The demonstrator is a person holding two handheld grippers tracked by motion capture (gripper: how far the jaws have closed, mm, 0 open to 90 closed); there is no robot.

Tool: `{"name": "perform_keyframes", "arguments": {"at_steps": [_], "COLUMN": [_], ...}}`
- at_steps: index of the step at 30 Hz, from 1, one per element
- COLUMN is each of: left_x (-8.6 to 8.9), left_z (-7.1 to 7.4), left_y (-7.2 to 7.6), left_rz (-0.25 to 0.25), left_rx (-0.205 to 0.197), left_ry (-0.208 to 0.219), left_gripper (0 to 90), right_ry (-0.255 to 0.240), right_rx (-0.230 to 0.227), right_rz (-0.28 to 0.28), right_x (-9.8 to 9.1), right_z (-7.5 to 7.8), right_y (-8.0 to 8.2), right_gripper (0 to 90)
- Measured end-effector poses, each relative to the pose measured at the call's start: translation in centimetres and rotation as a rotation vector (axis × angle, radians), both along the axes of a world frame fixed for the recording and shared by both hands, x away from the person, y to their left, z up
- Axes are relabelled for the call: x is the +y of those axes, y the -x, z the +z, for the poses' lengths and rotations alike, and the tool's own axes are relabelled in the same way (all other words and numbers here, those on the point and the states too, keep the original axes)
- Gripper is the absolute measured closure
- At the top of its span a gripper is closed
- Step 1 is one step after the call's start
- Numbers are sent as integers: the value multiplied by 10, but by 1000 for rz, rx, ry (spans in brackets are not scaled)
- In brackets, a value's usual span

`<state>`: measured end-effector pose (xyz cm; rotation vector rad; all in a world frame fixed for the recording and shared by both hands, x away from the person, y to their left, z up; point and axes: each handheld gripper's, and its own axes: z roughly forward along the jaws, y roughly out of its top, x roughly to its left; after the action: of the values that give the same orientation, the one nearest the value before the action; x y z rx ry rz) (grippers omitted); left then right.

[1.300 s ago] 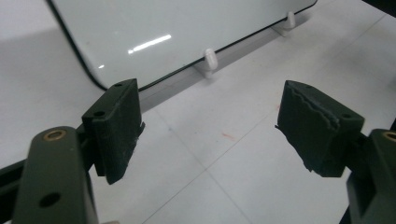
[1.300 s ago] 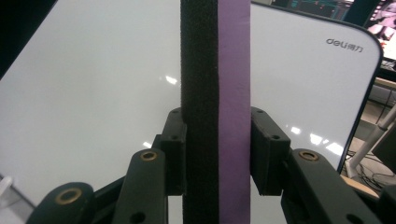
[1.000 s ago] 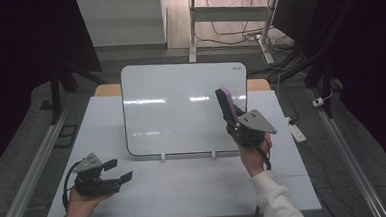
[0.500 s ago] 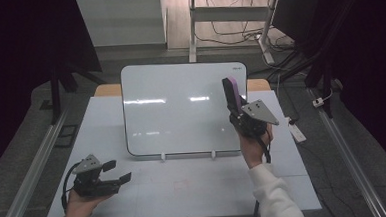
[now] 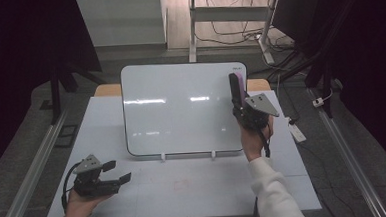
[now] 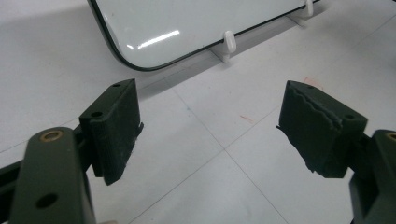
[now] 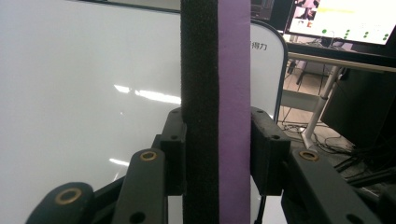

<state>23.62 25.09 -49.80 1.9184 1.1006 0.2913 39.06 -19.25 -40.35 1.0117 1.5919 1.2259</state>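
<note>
A white whiteboard stands upright on small white feet at the middle of the table. My right gripper is shut on a whiteboard eraser, a black foam pad with a purple back, and holds it upright against the board's right part. In the right gripper view the eraser rises between the jaws of that gripper, with the whiteboard behind it. My left gripper rests low over the table's front left, open, nothing between its fingers. The left gripper view shows that gripper and the whiteboard's lower corner.
The white table carries faint red marks in front of the board. A white power strip lies off the table's right edge. A desk frame and cables stand behind. A lit monitor sits beyond the board.
My right gripper has carried the eraser to the right and slightly up along the board. The left gripper has stayed where it was.
</note>
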Motion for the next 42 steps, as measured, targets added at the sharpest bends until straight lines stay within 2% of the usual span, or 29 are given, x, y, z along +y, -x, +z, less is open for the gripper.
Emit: {"name": "perform_keyframes", "arguments": {"at_steps": [8, 24, 28, 32, 34, 37, 42], "left_x": [0, -1, 0, 0, 0, 0, 1], "left_z": [0, -2, -2, -1, -2, -2, -2], "left_y": [0, 0, 0, 1, 1, 1, 0], "left_rz": [-8, -10, -7, -4, -2, -1, -1], "left_rx": [-3, 1, -1, -2, -1, 3, 6], "left_ry": [-4, -11, -9, -6, -6, -5, -1], "left_gripper": [215, 213, 213, 213, 213, 212, 212], "right_ry": [17, 22, 22, 38, 39, 72, 79], "right_rx": [48, 40, 12, 11, 24, 64, 126], "right_rz": [-44, -22, 3, 62, 89, 123, 178], "right_x": [10, 15, 13, 6, 0, -8, -26], "right_z": [10, 12, 14, 15, 14, 9, -6], "right_y": [-20, -21, -14, -2, 4, 13, 30], "right_gripper": [611, 550, 488, 459, 445, 411, 392]}}
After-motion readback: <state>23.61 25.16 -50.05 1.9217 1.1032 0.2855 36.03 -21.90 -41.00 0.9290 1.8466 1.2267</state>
